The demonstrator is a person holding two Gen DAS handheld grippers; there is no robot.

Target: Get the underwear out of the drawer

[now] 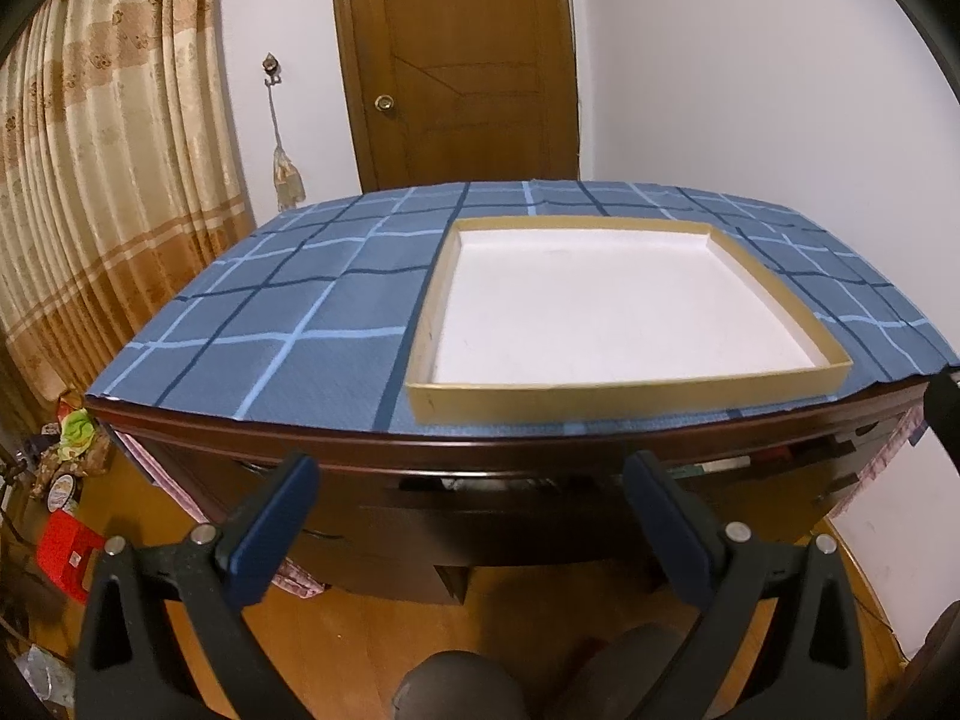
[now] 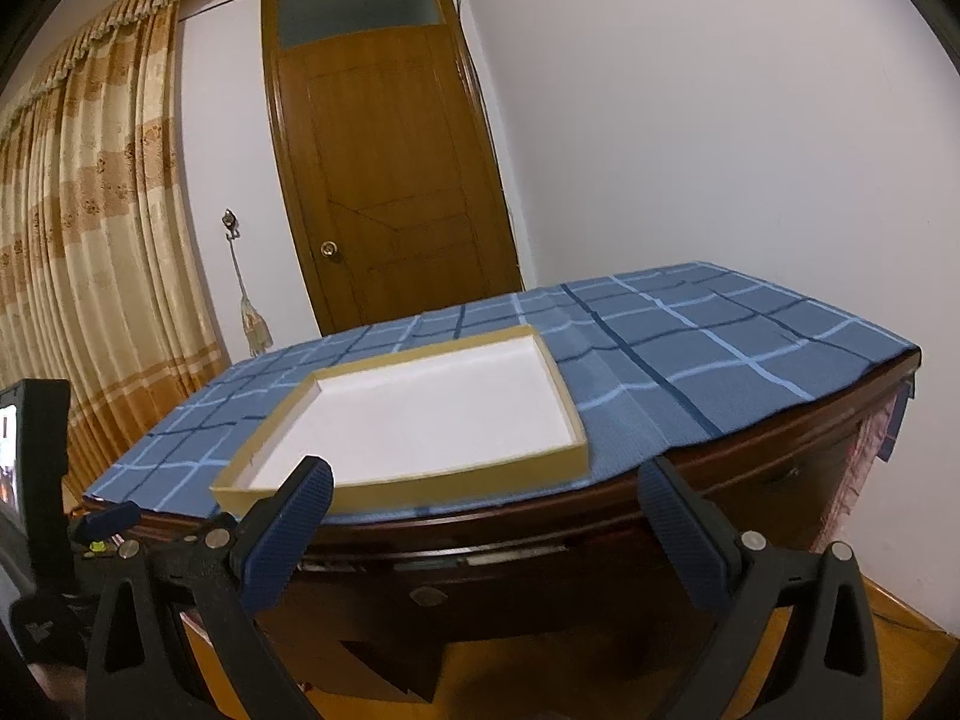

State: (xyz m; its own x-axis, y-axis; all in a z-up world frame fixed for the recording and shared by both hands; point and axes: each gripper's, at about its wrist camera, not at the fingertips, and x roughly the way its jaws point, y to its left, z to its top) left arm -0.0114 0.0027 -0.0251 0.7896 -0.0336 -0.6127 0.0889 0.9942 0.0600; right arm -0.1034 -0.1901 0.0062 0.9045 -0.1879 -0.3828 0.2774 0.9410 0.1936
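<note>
A dark wooden desk stands in front of me with its drawer front under the top; the same drawer shows in the right wrist view with a round knob. No underwear is visible. An empty shallow cardboard tray with a white inside lies on the blue checked cloth; the tray also shows in the right wrist view. My left gripper is open and empty, just short of the desk's front edge. My right gripper is open and empty, close to the front edge.
A brown door and white wall are behind the desk, curtains on the left. A red stool and clutter sit on the floor at left. The other gripper's body is at the left edge of the right wrist view.
</note>
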